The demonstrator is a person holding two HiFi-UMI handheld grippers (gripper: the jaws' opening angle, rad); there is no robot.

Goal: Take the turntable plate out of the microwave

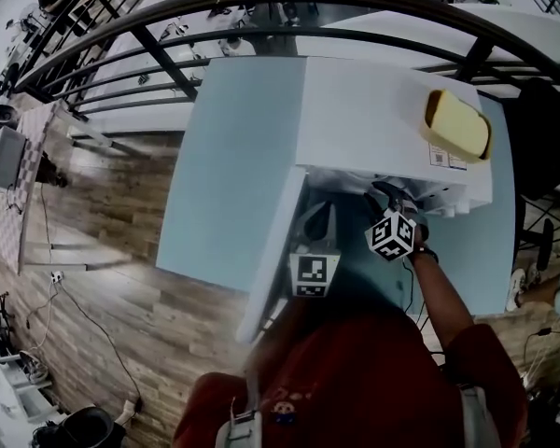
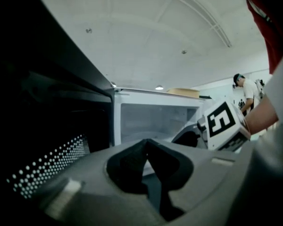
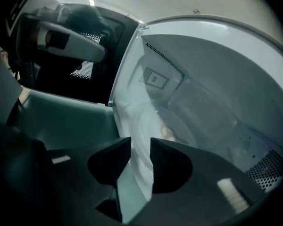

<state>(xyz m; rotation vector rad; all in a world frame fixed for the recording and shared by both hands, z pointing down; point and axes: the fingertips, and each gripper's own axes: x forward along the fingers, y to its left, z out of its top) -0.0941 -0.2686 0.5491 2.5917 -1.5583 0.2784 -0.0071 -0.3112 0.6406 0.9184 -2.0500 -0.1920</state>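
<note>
Pointing into the microwave (image 1: 373, 110), the right gripper (image 3: 140, 147) has its jaws wide apart and pressing on nothing, with the plate's (image 3: 148, 121) near rim showing through the gap. The plate is round, with no long axis, and lies flat on the cavity floor. The left gripper (image 2: 147, 145), jaws together and empty, is beside the open door (image 1: 275, 250); the cavity-wall label (image 3: 154, 78) and top sticker (image 1: 445, 160) are unreadable.
</note>
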